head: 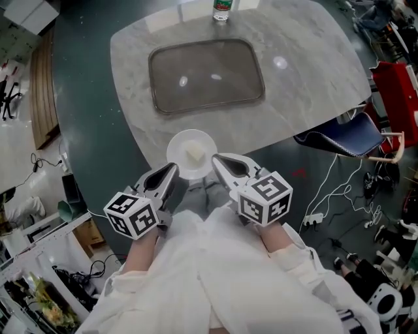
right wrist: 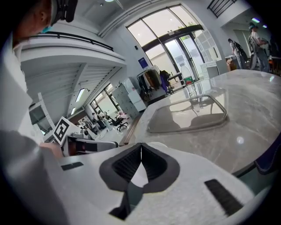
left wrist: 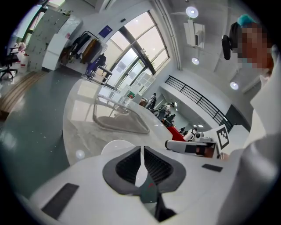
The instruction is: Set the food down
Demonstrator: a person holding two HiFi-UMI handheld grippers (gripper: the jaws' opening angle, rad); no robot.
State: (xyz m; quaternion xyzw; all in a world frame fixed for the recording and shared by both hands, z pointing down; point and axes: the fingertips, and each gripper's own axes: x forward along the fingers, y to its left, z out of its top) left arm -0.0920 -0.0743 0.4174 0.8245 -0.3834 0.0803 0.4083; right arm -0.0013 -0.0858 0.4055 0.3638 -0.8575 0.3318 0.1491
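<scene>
Jaws of the left tool (head: 171,171) and right tool (head: 219,160) pinch opposite rims of the white plate (head: 179,145), 2 grips likely keeping it level. Its food lump (head: 194,154) sits centred, at the counter's (head: 307,72) near edge.

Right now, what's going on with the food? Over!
Grippers: left gripper and right gripper both shut on the plate rim. On it, the food, at the table near edge; touchdown unclear. Beyond, tray and bottle, not blocking.
</scene>
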